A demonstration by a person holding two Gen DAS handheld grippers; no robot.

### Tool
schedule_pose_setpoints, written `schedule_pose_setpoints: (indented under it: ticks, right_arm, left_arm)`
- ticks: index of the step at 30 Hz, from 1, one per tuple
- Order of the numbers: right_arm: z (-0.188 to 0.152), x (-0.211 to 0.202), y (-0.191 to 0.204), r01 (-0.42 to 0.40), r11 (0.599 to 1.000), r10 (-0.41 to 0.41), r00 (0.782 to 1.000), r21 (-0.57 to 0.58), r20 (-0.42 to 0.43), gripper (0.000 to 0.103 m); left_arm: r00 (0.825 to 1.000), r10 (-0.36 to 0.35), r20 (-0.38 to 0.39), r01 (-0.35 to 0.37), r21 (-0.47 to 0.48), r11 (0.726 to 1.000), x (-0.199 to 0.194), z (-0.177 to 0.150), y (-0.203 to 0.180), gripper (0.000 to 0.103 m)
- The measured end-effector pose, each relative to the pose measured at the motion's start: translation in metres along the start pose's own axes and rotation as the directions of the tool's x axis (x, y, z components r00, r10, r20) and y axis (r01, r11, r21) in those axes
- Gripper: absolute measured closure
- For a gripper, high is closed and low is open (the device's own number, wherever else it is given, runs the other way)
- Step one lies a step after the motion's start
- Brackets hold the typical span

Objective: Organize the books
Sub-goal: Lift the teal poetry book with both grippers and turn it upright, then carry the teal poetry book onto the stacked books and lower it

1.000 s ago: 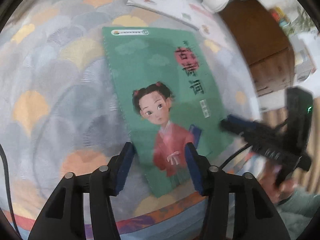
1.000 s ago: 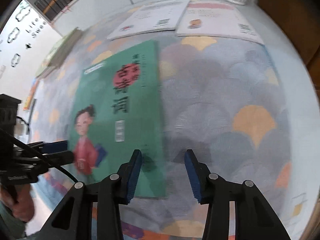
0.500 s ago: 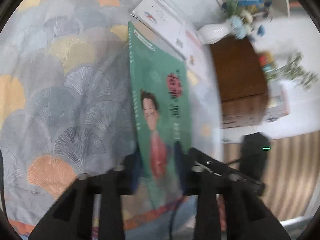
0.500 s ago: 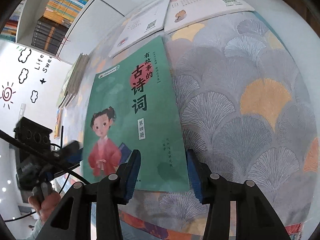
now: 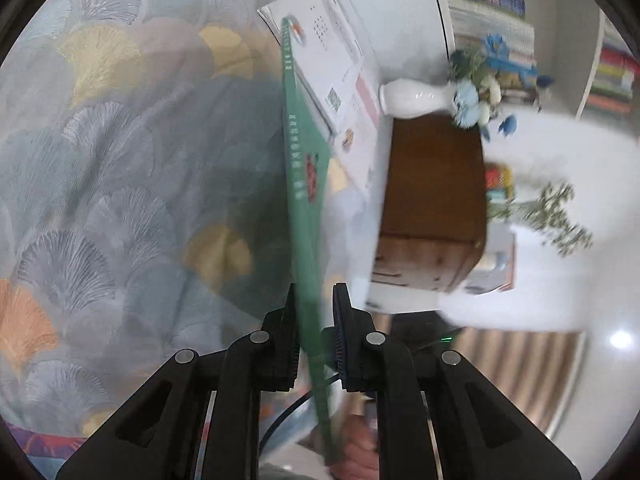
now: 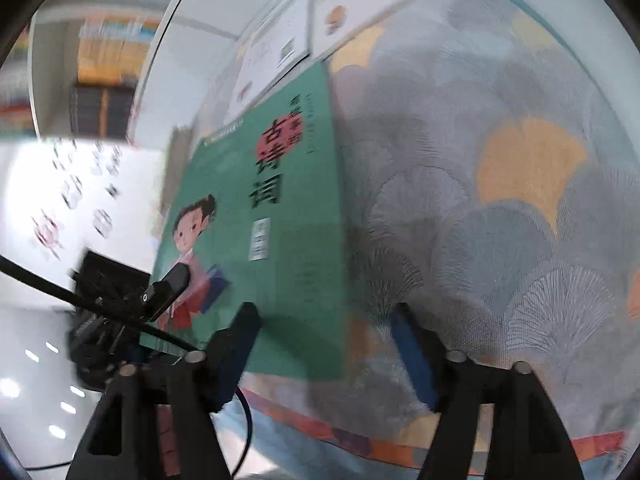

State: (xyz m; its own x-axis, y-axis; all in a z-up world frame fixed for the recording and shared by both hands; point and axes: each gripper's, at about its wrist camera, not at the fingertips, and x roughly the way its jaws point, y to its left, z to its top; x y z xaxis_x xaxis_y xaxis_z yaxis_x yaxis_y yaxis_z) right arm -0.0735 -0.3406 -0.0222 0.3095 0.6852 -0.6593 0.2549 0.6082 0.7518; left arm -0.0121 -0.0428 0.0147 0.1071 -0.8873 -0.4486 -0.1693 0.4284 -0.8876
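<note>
A green book with a cartoon girl on its cover (image 6: 272,208) rests on the fan-patterned tablecloth (image 6: 520,200), its left side lifted. My left gripper (image 5: 314,320) is shut on the near edge of the green book (image 5: 304,168), which appears edge-on in the left wrist view. In the right wrist view the left gripper (image 6: 160,292) clamps the cover near the girl's red robe. My right gripper (image 6: 326,344) hovers over the book's near right corner with its jaws opening; the pads stand apart from the book.
Two white booklets (image 6: 280,40) lie side by side at the table's far edge. Beyond them stand a white vase of flowers (image 5: 412,98) and a wooden cabinet (image 5: 432,200). A bookshelf (image 6: 104,92) is at the back left. A hand (image 5: 356,452) shows below the left gripper.
The left gripper shut on the book's near edge and tipped the book up from flat. The right gripper rolled, moved in closer and its jaws spread wider.
</note>
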Motion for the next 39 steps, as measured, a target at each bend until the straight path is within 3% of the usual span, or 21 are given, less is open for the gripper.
schedule_pose_setpoints:
  ticks: [5, 8, 9, 11, 13, 14, 16, 18, 21, 24, 27, 30, 32, 35, 39]
  right_arm:
    - [0.015, 0.015, -0.016, -0.217, 0.967, 0.217, 0.976, 0.133, 0.012, 0.031]
    - [0.025, 0.033, -0.006, -0.266, 0.951, 0.268, 0.963, 0.156, 0.009, 0.052]
    - [0.025, 0.036, 0.0, -0.261, 0.954, 0.263, 0.965, 0.145, 0.008, 0.064]
    - [0.023, 0.035, 0.019, -0.186, 0.98, 0.186, 0.982, 0.066, 0.016, 0.07]
    - [0.017, 0.033, 0.043, -0.065, 0.996, 0.067, 0.997, -0.055, 0.031, 0.07]
    - [0.012, 0.034, 0.061, 0.017, 0.991, -0.011, 0.999, -0.136, 0.042, 0.071]
    - [-0.002, 0.037, 0.089, 0.145, 0.951, -0.131, 0.989, -0.272, 0.068, 0.071]
    - [-0.02, 0.045, 0.12, 0.257, 0.875, -0.236, 0.966, -0.411, 0.103, 0.071]
    - [-0.036, 0.058, 0.151, 0.324, 0.793, -0.306, 0.944, -0.516, 0.122, 0.071]
    - [-0.045, 0.061, 0.176, 0.307, 0.775, -0.29, 0.949, -0.552, 0.122, 0.069]
    - [-0.056, 0.068, 0.222, 0.316, 0.725, -0.269, 0.948, -0.611, 0.172, 0.069]
    - [-0.057, 0.086, 0.269, 0.316, 0.677, -0.236, 0.949, -0.665, 0.211, 0.069]
    - [-0.059, 0.102, 0.305, 0.319, 0.638, -0.2, 0.948, -0.701, 0.249, 0.069]
    - [-0.045, 0.137, 0.348, 0.284, 0.648, -0.148, 0.957, -0.707, 0.248, 0.068]
    - [-0.023, 0.193, 0.393, 0.277, 0.665, -0.125, 0.957, -0.694, 0.262, 0.068]
  left_arm:
    - [0.991, -0.128, -0.024, 0.124, -0.126, 0.984, -0.001, 0.001, 0.016, 0.094]
    - [0.995, -0.096, -0.028, 0.091, -0.139, 0.986, -0.003, -0.001, 0.022, 0.094]
    - [0.997, -0.069, -0.028, 0.064, -0.129, 0.99, -0.008, -0.002, 0.024, 0.094]
    - [0.999, 0.042, -0.027, -0.043, -0.05, 0.998, -0.015, -0.001, 0.017, 0.094]
    - [0.97, 0.241, 0.02, -0.241, 0.124, 0.963, -0.023, -0.006, -0.002, 0.091]
    - [0.959, 0.281, 0.037, -0.283, 0.172, 0.943, -0.023, -0.007, -0.009, 0.091]
    - [0.921, 0.379, 0.093, -0.388, 0.308, 0.868, -0.027, -0.016, -0.03, 0.092]
    - [0.903, 0.41, 0.128, -0.426, 0.379, 0.821, -0.034, -0.021, -0.04, 0.093]
    - [0.894, 0.418, 0.163, -0.447, 0.398, 0.801, -0.057, -0.022, -0.037, 0.093]
    - [0.912, 0.365, 0.186, -0.41, 0.378, 0.83, -0.097, -0.017, -0.031, 0.091]
    - [0.925, 0.308, 0.224, -0.373, 0.369, 0.852, -0.145, -0.011, -0.027, 0.089]
    - [0.911, 0.282, 0.3, -0.384, 0.375, 0.843, -0.194, 0.004, -0.033, 0.089]
    - [0.893, 0.274, 0.357, -0.407, 0.381, 0.83, -0.225, 0.022, -0.036, 0.089]
    - [0.865, 0.282, 0.414, -0.443, 0.369, 0.817, -0.265, 0.059, -0.027, 0.089]
    - [0.85, 0.294, 0.437, -0.458, 0.337, 0.823, -0.301, 0.117, -0.011, 0.089]
